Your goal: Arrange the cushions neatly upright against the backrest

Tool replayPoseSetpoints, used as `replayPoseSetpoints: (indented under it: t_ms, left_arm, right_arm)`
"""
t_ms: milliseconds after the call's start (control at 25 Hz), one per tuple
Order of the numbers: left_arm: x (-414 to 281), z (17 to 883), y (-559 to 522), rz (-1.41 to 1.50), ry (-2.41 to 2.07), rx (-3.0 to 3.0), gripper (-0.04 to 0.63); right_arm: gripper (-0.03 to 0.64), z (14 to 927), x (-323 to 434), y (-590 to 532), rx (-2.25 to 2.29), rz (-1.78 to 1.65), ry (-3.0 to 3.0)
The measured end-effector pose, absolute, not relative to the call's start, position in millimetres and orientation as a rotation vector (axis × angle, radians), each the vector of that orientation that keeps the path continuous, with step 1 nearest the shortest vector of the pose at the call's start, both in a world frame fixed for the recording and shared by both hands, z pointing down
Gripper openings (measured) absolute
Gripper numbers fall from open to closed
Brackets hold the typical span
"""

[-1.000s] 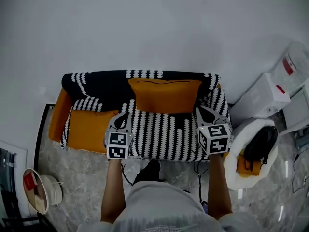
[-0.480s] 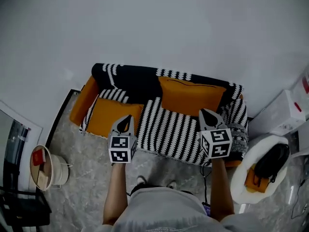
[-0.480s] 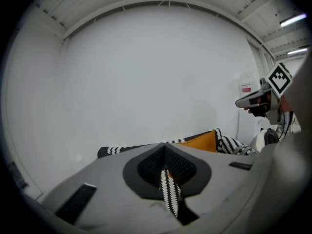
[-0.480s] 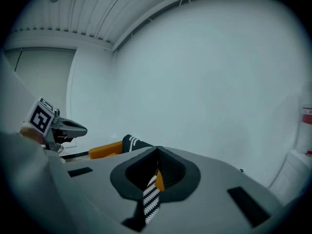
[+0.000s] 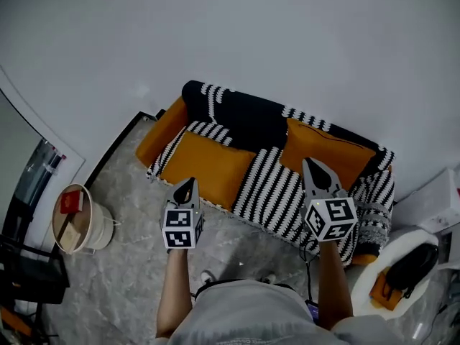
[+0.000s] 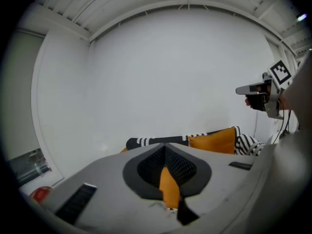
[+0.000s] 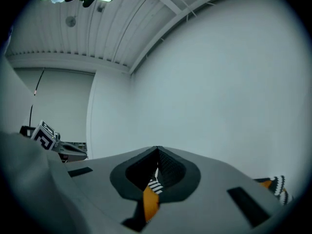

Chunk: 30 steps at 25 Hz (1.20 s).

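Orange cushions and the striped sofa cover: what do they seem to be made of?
The flat orange cushion and the upright orange cushion: probably woven fabric over soft filling, matte, with rounded edges. The sofa cover: likely a knitted or woven throw, matte, black with white zigzag stripes, draping over the seat front. Weave too small to confirm.

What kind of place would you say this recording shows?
Probably a sparse living-room corner, perhaps staged: a striped sofa with orange cushions against a bare white wall, a bin beside it.
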<state>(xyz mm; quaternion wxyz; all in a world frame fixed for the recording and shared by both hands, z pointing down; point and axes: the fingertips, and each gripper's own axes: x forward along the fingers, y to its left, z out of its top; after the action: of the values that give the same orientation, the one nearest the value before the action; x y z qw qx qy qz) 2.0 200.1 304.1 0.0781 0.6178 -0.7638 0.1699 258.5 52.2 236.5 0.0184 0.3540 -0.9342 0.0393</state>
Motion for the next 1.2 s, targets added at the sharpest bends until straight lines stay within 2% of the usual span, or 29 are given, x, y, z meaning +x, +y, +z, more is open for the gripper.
replayPoseSetpoints:
  t_ms: [680, 1200]
  left_arm:
    - [-207.0, 301.9, 345.0, 0.494, -2.316, 1.838, 0.017]
    - [-310.1, 305.8, 419.2, 0.445, -2.370, 1.711, 0.017]
  right_arm:
    - [0.003, 240.3, 46.8, 193.5, 0.982, 0.062, -2.868]
    - [0.003, 257.4, -50.5, 242.7, 0.882, 0.052, -2.827]
